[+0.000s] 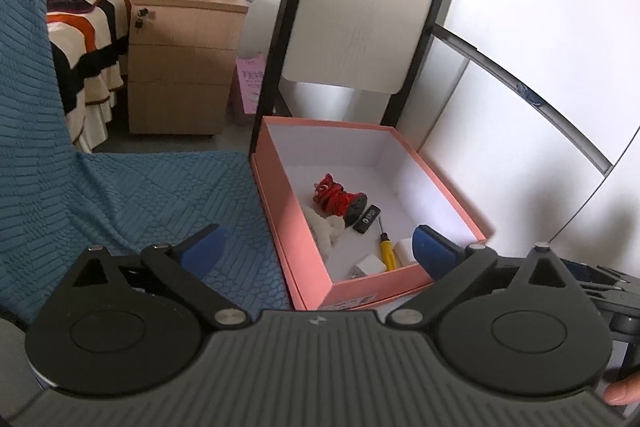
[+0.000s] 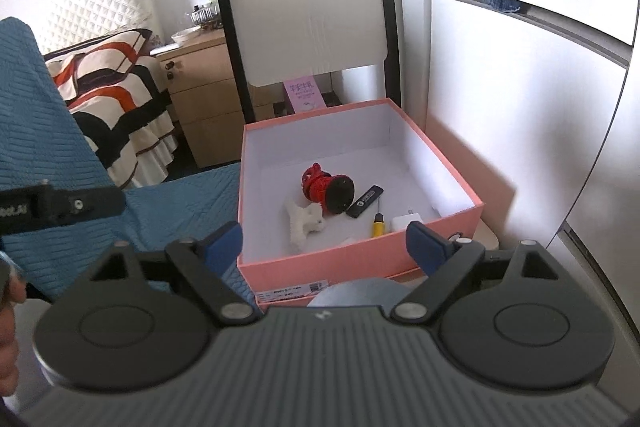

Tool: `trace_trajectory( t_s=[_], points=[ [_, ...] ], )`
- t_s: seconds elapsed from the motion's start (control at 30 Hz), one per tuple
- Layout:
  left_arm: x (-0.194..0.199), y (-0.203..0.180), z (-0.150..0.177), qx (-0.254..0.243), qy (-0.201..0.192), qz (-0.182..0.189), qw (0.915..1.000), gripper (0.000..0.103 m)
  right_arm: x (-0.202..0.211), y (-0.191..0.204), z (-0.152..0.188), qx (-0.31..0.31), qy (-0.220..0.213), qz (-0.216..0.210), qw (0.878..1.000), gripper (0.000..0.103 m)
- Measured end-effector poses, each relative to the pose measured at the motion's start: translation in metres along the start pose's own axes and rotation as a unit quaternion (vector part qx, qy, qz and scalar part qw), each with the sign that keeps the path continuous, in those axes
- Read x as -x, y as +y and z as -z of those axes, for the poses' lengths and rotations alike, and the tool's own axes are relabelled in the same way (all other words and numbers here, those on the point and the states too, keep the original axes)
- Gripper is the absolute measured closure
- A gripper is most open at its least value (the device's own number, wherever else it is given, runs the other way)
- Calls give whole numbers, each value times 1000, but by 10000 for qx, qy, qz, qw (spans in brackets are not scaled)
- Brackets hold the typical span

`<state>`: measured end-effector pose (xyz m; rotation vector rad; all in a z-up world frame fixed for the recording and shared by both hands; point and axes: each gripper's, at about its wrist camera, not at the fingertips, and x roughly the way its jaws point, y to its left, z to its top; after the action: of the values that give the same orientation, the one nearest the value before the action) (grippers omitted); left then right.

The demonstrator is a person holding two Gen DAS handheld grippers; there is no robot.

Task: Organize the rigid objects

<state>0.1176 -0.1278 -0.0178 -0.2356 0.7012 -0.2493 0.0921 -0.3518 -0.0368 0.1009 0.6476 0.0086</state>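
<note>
A pink box (image 2: 360, 263) with a white inside stands open on the seat of a chair (image 2: 312, 7), just right of a blue quilted cover (image 1: 132, 195). The box holds several things. A red figure on a black round base (image 2: 326, 189) lies on its side near the middle. Just right of it lies a flat black stick (image 2: 365, 201). A white fluffy toy (image 2: 304, 221) lies in front of the red figure, toward the near wall. A yellow-handled screwdriver (image 2: 377, 225) lies near the near right corner, and a white charger block (image 2: 405, 221) is just beside it on the right. In the left wrist view a second small white block (image 1: 370, 264) shows close to the near wall.

The left gripper (image 1: 320, 247) hangs over the near edge of the box with its blue pads (image 1: 434, 247) far apart, and nothing is between them. The right gripper (image 2: 326, 245) also has its jaws spread wide in front of the near wall, holding nothing.

Far left stand a wooden drawer cabinet (image 1: 180, 67) and a bed with a striped blanket (image 1: 80, 27).
</note>
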Motion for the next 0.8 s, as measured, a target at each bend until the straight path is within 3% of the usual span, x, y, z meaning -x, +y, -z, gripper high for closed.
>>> trace_trajectory(
  t_s=[0.43, 0.8],
  points=[
    [27, 12, 4, 203, -169, -80, 9996, 0, -6, 6, 10, 16, 217, -77, 9997, 13],
    [26, 10, 1, 167, -162, -215, 9995, 0, -4, 12, 10, 89, 214, -169, 9996, 13]
  ],
)
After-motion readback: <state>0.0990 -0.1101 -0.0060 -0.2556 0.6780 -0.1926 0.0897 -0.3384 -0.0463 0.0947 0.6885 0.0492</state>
